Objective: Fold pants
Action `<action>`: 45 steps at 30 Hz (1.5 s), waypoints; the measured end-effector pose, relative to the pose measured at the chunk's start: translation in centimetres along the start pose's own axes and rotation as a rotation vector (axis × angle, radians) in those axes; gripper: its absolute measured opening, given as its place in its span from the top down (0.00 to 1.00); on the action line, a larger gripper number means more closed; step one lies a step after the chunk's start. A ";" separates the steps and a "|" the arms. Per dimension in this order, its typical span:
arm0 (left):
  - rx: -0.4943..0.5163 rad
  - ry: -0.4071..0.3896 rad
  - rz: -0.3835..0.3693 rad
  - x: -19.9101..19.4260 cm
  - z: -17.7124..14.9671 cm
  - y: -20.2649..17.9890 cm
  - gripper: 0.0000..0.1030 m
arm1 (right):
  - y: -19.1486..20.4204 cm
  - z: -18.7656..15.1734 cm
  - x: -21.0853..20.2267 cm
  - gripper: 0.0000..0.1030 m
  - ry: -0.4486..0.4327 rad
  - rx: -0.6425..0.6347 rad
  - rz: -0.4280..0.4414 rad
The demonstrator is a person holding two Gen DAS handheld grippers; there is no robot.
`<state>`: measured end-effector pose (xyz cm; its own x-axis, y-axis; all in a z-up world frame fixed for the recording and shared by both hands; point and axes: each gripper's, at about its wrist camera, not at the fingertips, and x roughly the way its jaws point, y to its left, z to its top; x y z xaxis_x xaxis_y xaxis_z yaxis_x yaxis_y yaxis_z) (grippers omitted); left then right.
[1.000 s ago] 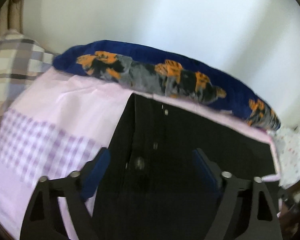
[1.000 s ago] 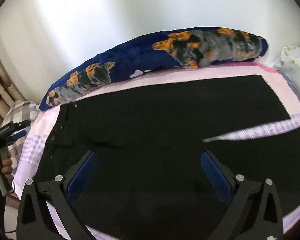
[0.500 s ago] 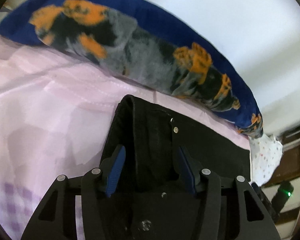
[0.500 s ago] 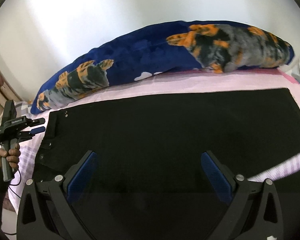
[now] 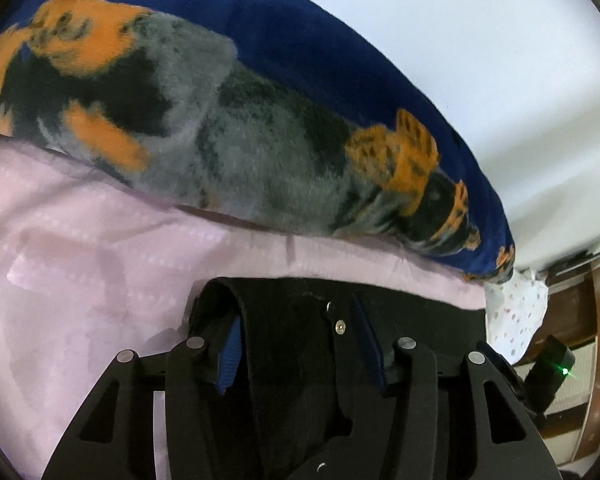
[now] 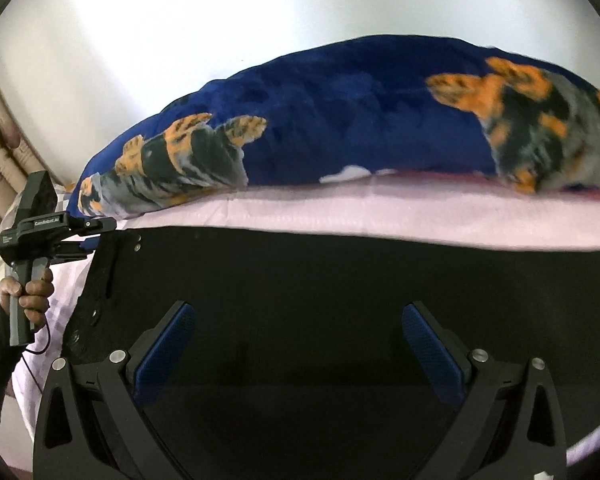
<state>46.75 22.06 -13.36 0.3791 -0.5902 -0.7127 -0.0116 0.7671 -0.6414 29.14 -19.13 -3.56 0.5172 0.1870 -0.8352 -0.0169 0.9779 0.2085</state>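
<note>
Left wrist view, nearest first: the left gripper [image 5: 296, 344] has its blue pads straddling the raised waistband corner of the black pants [image 5: 420, 320], jaws narrowed around the fabric, though whether they pinch it I cannot tell. Beyond lie the pink sheet [image 5: 80, 240] and the blue tiger-print blanket [image 5: 240, 140]. From the right wrist, the right gripper [image 6: 298, 344] hangs spread wide above the pants, which run lengthwise left to right, waistband at the left gripper's end, so that hand is nearer.
</note>
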 end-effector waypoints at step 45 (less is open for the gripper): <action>0.120 -0.293 -0.265 -11.2 -6.8 -5.0 0.94 | -7.5 8.9 7.7 0.90 0.543 -0.541 0.387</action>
<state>36.32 23.12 -4.13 0.6023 -0.6880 -0.4049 0.2235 0.6323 -0.7418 40.82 -25.83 -7.02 -0.0878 0.4005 -0.9121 -0.5851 0.7203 0.3726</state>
